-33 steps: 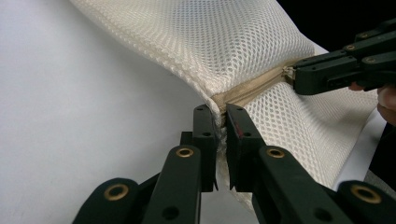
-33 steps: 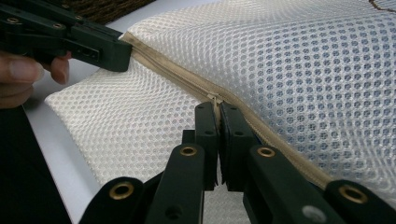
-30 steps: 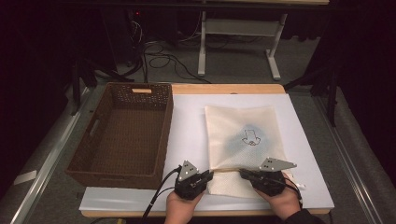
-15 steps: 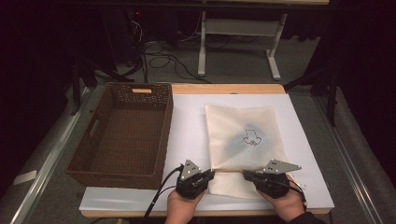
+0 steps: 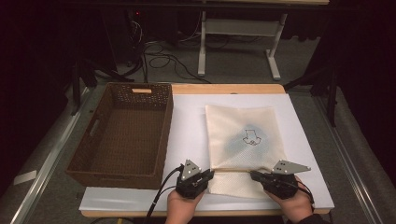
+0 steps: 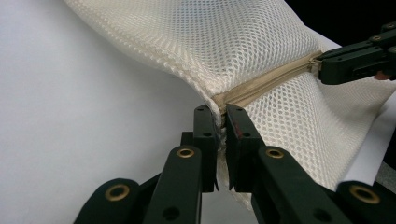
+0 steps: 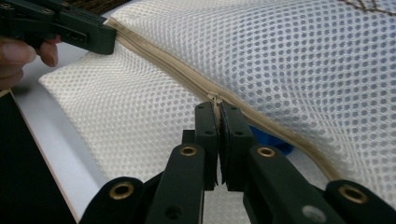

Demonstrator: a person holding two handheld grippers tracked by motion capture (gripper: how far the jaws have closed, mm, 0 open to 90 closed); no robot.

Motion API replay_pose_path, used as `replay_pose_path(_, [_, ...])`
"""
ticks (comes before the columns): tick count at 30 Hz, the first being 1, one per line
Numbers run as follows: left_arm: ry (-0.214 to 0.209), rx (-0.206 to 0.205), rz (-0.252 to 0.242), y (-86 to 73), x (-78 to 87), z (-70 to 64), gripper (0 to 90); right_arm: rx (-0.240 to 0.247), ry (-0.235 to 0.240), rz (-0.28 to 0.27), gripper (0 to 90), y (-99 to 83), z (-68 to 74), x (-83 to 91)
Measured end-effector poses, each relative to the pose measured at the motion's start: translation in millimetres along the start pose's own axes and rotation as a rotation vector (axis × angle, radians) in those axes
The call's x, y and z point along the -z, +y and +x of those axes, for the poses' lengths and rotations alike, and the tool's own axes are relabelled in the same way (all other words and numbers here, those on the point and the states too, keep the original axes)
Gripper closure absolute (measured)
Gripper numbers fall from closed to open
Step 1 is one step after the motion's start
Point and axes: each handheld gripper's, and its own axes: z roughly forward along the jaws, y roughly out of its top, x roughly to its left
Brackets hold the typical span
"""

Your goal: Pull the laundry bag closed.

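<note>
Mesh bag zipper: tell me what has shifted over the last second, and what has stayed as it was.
Very little moved. The right gripper edged slightly rightward along the zipper while shut on the zipper pull. The left gripper kept its place, jaws shut on the near-left end of the mesh bag. Nothing was taken hold of or let go. The wicker basket stayed where it was.

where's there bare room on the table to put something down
Bare white table lies between the basket and the mesh bag, and in a strip behind the bag. The basket's floor is free too. The near edge is crowded: left gripper and right gripper pinch the bag's zipper.
</note>
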Motion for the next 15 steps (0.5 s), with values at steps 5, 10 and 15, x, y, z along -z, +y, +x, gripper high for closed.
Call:
replay_pose_path(5, [-0.003, 0.0, 0.002, 0.3, 0.3, 0.2, 83.9, -0.003, -0.004, 0.0, 88.4, -1.2, -1.1, 3.3])
replay_pose_path(10, [-0.001, -0.001, 0.002, 0.4, 0.1, 0.4, 83.9, -0.006, -0.013, 0.002, 88.4, -4.6, -4.5, 7.0])
replay_pose_path(15, [0.0, 0.001, 0.004, 0.8, 0.7, 1.5, 84.0, -0.021, -0.028, -0.003, 88.4, -8.4, -11.2, 13.0])
